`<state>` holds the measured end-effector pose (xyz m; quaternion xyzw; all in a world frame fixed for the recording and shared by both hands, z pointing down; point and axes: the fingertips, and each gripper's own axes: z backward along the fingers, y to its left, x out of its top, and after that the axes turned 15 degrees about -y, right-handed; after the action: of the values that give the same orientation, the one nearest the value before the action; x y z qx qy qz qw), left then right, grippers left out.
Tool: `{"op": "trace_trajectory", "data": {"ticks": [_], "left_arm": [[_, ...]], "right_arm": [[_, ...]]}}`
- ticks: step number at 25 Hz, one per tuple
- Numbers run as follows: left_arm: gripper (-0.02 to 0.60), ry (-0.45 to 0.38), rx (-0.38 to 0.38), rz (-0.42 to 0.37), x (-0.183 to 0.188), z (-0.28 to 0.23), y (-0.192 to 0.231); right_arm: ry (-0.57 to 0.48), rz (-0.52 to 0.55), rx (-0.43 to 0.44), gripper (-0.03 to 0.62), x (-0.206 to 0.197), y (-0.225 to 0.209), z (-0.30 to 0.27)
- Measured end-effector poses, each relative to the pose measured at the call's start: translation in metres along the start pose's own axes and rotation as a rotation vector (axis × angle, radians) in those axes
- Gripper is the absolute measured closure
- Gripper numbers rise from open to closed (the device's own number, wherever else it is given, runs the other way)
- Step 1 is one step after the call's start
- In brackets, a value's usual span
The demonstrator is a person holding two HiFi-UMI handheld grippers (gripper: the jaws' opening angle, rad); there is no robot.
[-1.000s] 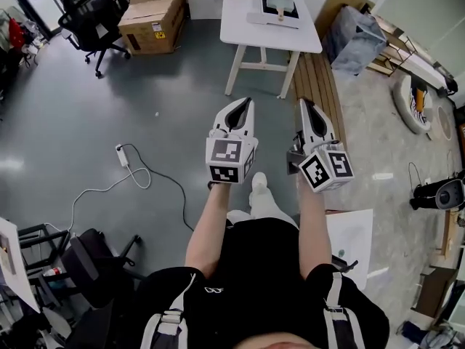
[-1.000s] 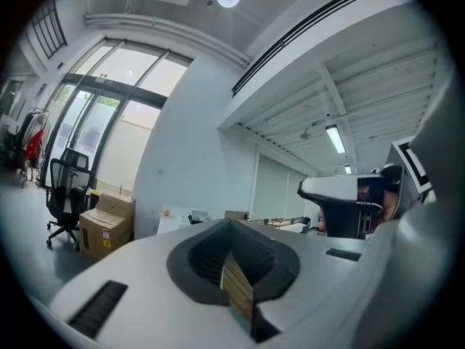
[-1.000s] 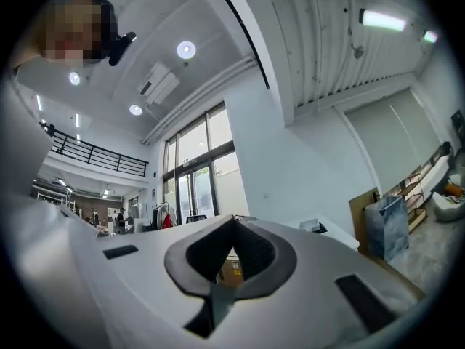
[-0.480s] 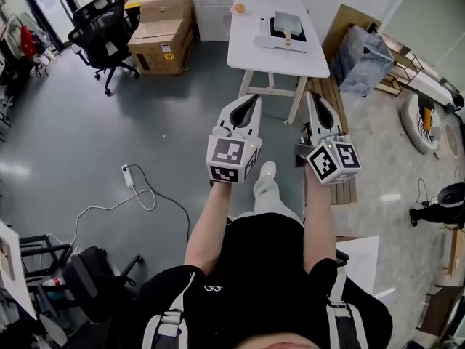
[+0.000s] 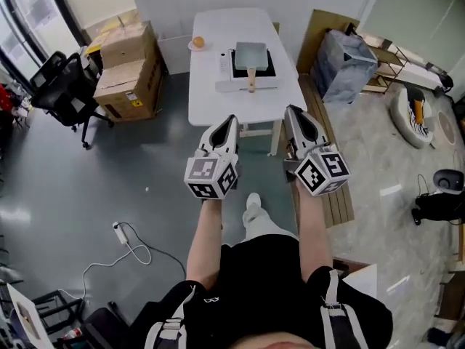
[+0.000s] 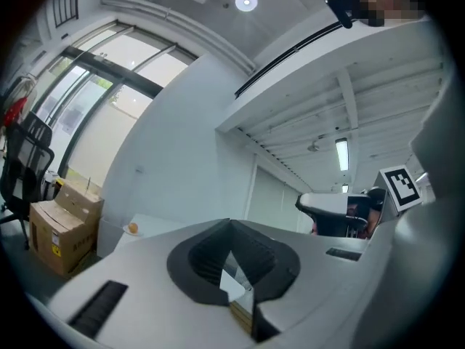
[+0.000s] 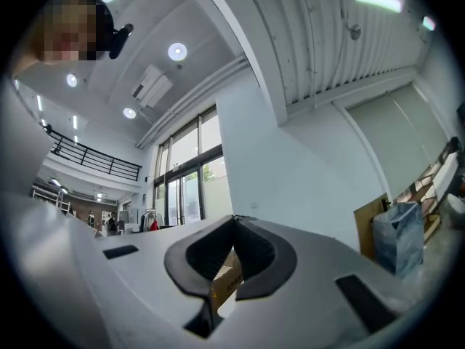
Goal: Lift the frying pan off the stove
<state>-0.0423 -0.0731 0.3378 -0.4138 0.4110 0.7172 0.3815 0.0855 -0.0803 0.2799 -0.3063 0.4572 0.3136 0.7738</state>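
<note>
A square grey frying pan [image 5: 251, 54] with a short wooden handle [image 5: 251, 86] rests on a flat white stove [image 5: 227, 73] on a white table [image 5: 207, 104] ahead of me in the head view. My left gripper [image 5: 231, 120] and right gripper [image 5: 289, 111] are held up side by side in front of my body, short of the table's near edge and well apart from the pan. Both point toward the table, jaws together with nothing between them. In the left gripper view the left gripper [image 6: 231, 222] shows shut jaws tilted up; the right gripper [image 7: 234, 218] looks the same in the right gripper view.
A small orange [image 5: 197, 43] lies on the table left of the stove. Cardboard boxes [image 5: 127, 67] and a black office chair [image 5: 62, 86] stand to the left. A wooden slatted bench [image 5: 328, 173] and a grey bag [image 5: 347, 53] are to the right. A power strip with its cable [image 5: 123, 236] lies on the floor.
The person has walked toward the table, so table, stove and pan now sit nearer and more centred. Both grippers stayed shut and kept their place in front of the body.
</note>
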Motion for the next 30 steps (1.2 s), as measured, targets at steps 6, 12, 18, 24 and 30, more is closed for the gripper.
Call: {"op": "trace_trajectory", "data": {"ticks": [6, 12, 18, 24, 30], "left_arm": [[0.58, 0.053, -0.034, -0.053, -0.031, -0.131, 0.015], [0.58, 0.087, -0.012, -0.105, -0.055, -0.193, 0.037], [0.58, 0.101, 0.005, -0.077, -0.063, -0.222, 0.069], [0.58, 0.184, -0.012, -0.001, -0.102, -0.236, 0.101], [0.58, 0.254, -0.064, 0.207, -0.148, -0.252, 0.133]], "right_arm": [[0.039, -0.054, -0.051, 0.591, -0.03, -0.111, -0.073], [0.079, -0.088, -0.035, 0.591, -0.057, -0.169, -0.125], [0.154, -0.061, 0.018, 0.591, -0.085, -0.176, -0.157], [0.257, -0.093, 0.014, 0.591, -0.138, -0.186, -0.17], [0.365, -0.165, 0.058, 0.591, -0.185, -0.194, -0.186]]}}
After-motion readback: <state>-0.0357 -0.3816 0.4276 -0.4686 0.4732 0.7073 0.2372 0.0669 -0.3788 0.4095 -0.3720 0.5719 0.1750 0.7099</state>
